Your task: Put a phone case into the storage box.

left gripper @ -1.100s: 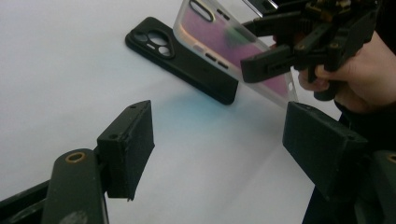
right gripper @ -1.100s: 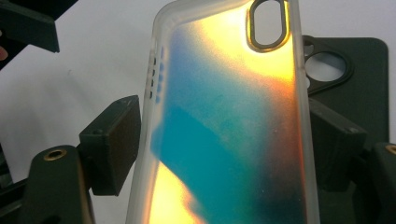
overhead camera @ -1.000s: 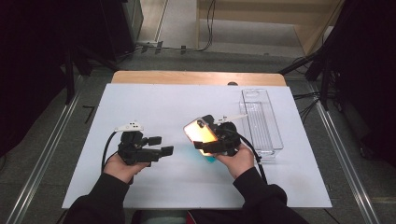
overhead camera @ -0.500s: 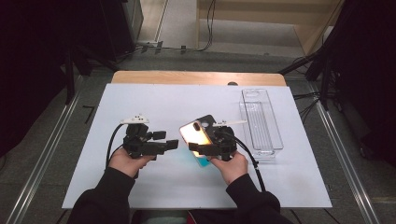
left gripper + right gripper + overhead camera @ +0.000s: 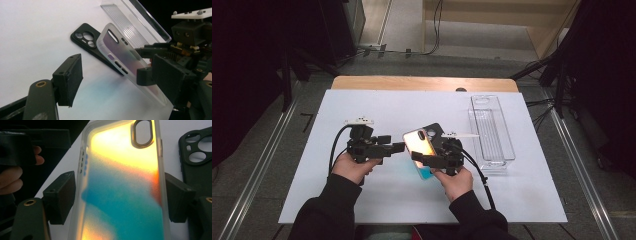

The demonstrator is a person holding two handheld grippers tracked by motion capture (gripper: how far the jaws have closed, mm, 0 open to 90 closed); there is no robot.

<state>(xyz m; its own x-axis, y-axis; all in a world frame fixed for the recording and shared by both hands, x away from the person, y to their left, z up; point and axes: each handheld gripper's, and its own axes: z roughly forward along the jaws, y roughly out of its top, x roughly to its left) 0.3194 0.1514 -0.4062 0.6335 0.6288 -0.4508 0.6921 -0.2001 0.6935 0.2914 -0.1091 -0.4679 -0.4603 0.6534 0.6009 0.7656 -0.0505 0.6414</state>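
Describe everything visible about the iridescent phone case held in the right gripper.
The iridescent phone case is a frosted, translucent shell shimmering orange-yellow to teal, with an oval camera cutout near its top and small button slots along one edge. It looks like thin plastic, and no phone is inside. It is tilted, lifted off the white table, with the right gripper shut across its width. A black case lies behind it.

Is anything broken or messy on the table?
Nothing looks broken or spilled. The iridescent translucent phone case is held tilted off the white table between the right gripper's jaws. The black phone case lies flat behind it, and the clear plastic tray sits straight.
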